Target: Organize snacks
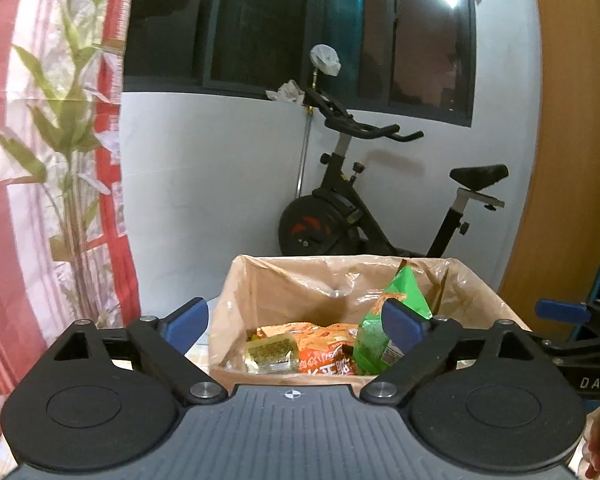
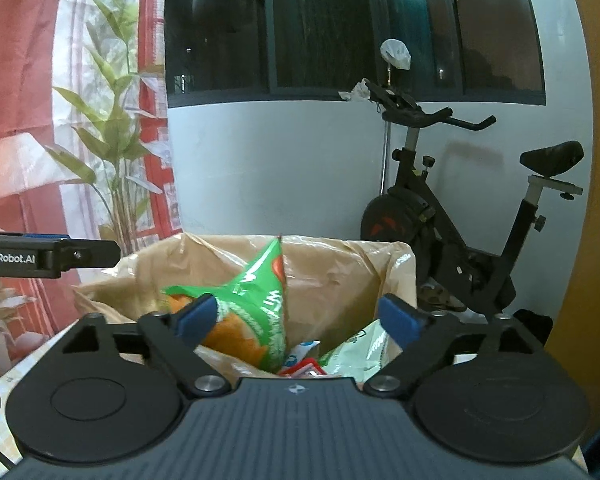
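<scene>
Between the blue pads of the left gripper (image 1: 296,326), which stand wide apart and hold nothing, lies the open cardboard box (image 1: 476,280) with its thin plastic liner; the right gripper (image 2: 298,320) is also wide and empty, and the same box lies just ahead of it and below. The snacks are inside the box: one green bag (image 1: 392,320) that stands tilted against the far wall, just ahead of the right pad of the left gripper, one orange packet (image 1: 324,346) lying flat, and one small yellowish packet (image 1: 270,354) touching its left side. From the right wrist I count also one pale green-and-white pack (image 2: 360,350) and one red-edged pack (image 2: 304,368) low in the box, so about five snacks, though some are partly hidden and I cannot be sure. I think the main risk is the green bag: it leans, and if a pad brushes it on the way out it may fall over the others or over the rim. The loose liner could catch on a finger and be pulled up. The two grippers are near each other, so they could collide. Beyond the box stand one exercise bike (image 1: 380,208) and one curtain (image 1: 40,160).
</scene>
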`<act>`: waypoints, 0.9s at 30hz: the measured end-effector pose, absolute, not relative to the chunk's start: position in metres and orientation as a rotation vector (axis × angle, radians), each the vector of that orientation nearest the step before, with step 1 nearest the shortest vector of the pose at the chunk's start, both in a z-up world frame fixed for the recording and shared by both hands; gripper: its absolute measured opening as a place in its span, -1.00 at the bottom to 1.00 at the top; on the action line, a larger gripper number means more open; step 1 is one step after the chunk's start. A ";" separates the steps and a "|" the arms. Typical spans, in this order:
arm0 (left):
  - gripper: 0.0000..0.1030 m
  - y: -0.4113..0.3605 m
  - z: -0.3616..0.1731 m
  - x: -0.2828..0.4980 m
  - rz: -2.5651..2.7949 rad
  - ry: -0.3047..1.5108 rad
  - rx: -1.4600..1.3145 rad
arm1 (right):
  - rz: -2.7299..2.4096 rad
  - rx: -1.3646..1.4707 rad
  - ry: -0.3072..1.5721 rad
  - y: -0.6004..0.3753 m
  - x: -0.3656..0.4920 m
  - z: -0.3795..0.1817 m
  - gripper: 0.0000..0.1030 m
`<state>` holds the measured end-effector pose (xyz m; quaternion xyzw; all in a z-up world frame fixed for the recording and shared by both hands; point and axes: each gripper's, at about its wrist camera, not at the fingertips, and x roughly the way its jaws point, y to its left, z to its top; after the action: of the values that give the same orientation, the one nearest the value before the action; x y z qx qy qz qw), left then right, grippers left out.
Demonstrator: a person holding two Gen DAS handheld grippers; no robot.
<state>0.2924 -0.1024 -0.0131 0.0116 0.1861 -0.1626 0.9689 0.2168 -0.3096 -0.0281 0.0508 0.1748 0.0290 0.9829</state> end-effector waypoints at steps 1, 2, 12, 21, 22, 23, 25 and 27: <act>0.85 -0.100 -0.011 0.287 -0.323 0.376 0.020 | 0.058 0.106 0.351 -0.308 0.213 -0.026 0.85; 0.86 -0.098 -0.009 0.282 -0.319 0.375 0.018 | 0.057 0.112 0.350 -0.306 0.208 -0.023 0.88; 0.93 -0.074 0.004 0.224 -0.257 0.356 0.009 | 0.053 0.142 0.326 -0.286 0.158 -0.004 1.00; 0.94 -0.075 0.012 0.165 -0.173 0.358 0.135 | 0.053 0.145 0.299 -0.266 0.108 0.007 1.00; 0.94 -0.074 0.014 0.156 -0.171 0.349 0.144 | 0.054 0.147 0.298 -0.264 0.101 0.008 1.00; 0.94 -0.073 0.015 0.148 -0.173 0.340 0.147 | 0.055 0.148 0.296 -0.263 0.095 0.009 1.00; 0.94 -0.070 0.019 0.131 -0.177 0.320 0.140 | 0.056 0.150 0.293 -0.260 0.085 0.012 1.00; 0.94 -0.067 0.024 0.118 -0.175 0.308 0.129 | 0.058 0.155 0.289 -0.257 0.074 0.015 1.00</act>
<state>0.1175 -0.0668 0.0243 0.0643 0.1533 -0.0869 0.9823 0.0738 -0.2566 0.0152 0.0772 0.1436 0.0287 0.9862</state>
